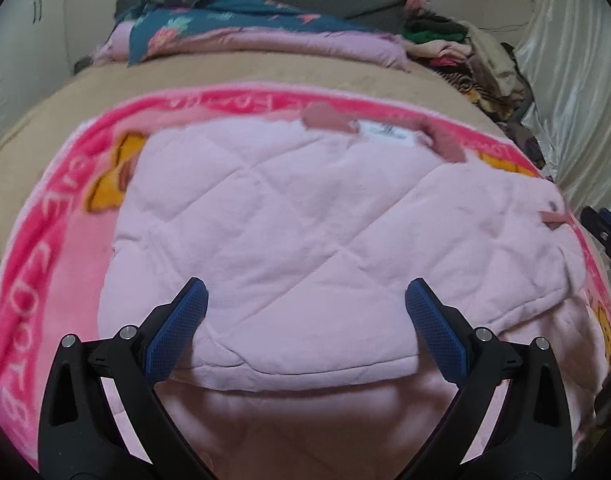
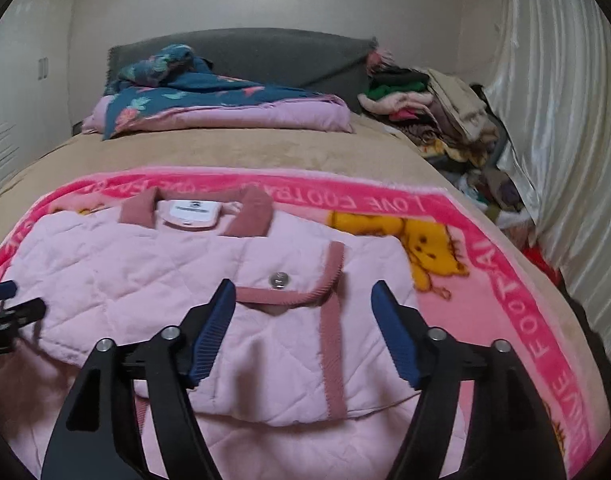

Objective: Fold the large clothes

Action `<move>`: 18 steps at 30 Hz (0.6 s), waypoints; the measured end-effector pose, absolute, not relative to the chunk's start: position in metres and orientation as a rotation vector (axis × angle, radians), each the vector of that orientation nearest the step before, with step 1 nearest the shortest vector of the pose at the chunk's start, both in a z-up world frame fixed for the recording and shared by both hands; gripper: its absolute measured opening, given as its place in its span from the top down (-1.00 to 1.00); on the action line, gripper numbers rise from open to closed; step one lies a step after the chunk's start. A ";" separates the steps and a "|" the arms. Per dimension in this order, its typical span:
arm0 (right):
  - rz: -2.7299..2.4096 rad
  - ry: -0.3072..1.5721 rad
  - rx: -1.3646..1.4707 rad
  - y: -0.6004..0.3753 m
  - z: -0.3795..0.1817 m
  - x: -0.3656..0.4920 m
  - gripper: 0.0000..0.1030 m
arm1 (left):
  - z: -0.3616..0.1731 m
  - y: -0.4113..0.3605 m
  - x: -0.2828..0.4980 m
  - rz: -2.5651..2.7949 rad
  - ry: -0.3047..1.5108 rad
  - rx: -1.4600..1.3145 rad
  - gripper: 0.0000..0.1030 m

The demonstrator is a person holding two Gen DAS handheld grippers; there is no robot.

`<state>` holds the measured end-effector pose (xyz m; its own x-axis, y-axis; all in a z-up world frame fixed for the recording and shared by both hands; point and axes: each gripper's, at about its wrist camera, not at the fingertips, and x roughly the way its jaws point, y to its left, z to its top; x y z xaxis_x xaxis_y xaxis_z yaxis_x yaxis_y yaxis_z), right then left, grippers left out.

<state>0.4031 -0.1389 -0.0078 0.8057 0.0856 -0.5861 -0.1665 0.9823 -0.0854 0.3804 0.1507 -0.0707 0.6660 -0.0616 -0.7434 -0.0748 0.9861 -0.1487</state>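
A pale pink quilted jacket [image 1: 289, 216] [image 2: 153, 264] with dusty rose trim lies partly folded on a bright pink blanket [image 1: 37, 264] [image 2: 505, 240] spread over the bed. Its collar and white label [image 2: 191, 213] face the headboard, and a snap pocket [image 2: 297, 280] lies on top. My left gripper [image 1: 305, 300] hovers open over the jacket's near folded edge, nothing between its blue pads. My right gripper [image 2: 303, 300] is open above the pocket side, its jaws apart with no cloth pinched. The left gripper's fingers [image 2: 1, 304] show at the far left edge of the right wrist view.
A tan bedcover [image 2: 241, 152] lies beyond the blanket. Folded bedding with a dark teal floral piece [image 2: 209, 92] sits at the grey headboard [image 2: 265, 52]. A heap of mixed clothes [image 2: 445, 120] fills the back right, beside a shiny white curtain [image 2: 565, 120].
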 end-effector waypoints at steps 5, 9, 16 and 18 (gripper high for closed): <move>0.232 0.725 -0.210 -0.106 -0.021 0.415 -0.42 | -0.076 0.156 0.380 0.010 0.859 -0.201 -0.82; 0.247 0.808 -0.185 -0.092 -0.034 0.430 -0.58 | -0.077 0.154 0.380 0.013 0.862 -0.192 -0.82; 0.182 0.960 -0.142 -0.090 -0.076 0.455 -0.92 | -0.078 0.156 0.381 0.001 0.860 -0.210 -0.82; 0.178 0.957 -0.132 -0.089 -0.083 0.457 -0.92 | -0.077 0.156 0.380 0.001 0.861 -0.207 -0.82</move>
<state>0.4566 -0.0894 -0.0833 0.5628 0.0929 -0.8213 -0.2093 0.9773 -0.0329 0.3802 0.1564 -0.0768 0.6530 -0.0826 -0.7528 -0.0840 0.9800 -0.1804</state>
